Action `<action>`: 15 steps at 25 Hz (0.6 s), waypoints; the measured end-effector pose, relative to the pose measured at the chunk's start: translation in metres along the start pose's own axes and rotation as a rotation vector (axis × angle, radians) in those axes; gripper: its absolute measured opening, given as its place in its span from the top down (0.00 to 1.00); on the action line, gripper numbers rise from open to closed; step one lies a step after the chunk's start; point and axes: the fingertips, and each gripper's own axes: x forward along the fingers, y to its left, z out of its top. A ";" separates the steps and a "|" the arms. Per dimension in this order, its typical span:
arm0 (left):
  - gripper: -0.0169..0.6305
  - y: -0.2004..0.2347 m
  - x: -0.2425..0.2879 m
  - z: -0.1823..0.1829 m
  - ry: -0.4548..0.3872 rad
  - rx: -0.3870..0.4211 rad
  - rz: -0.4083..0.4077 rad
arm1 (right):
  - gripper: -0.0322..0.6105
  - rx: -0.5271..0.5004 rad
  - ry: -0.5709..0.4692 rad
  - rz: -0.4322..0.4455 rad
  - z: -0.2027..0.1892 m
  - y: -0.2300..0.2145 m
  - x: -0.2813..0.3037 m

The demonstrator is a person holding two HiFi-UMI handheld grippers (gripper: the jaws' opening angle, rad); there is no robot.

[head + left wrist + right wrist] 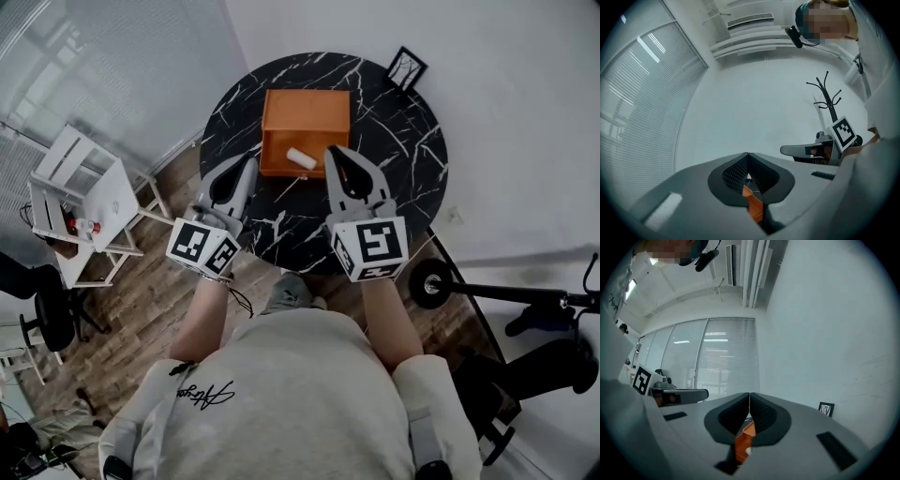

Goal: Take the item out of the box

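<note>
The left gripper (748, 154) has its jaws pressed together with nothing between the ribbed pads; only a sliver of the orange box (753, 206) shows through the gap below them. The right gripper (749, 393) is likewise closed tip to tip and empty, with the same box (743, 441) glimpsed beneath its jaws. From the head view, the left gripper (251, 161) points at the box's front left corner, its tips just short of the wall, while the right gripper (333, 150) reaches to the front right corner. The item, a small white cylinder (301, 158), lies on its side inside the open orange box (305, 117), close to the front wall and just beside the right gripper's tips; whether they touch cannot be told. The box sits near the middle of a round black marble table (403, 150), and a small framed picture (406, 67) stands at the table's far right edge, well apart from the box. A white shelf unit (80, 202) stands on the wooden floor to the left of the table.
</note>
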 end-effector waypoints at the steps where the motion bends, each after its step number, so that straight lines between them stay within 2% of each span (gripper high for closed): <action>1: 0.97 0.002 0.002 0.000 0.001 0.000 -0.004 | 0.93 -0.003 0.001 -0.002 0.000 -0.001 0.003; 15: 0.97 0.043 0.036 0.001 -0.010 -0.010 -0.028 | 0.93 -0.008 0.002 -0.023 0.000 -0.012 0.049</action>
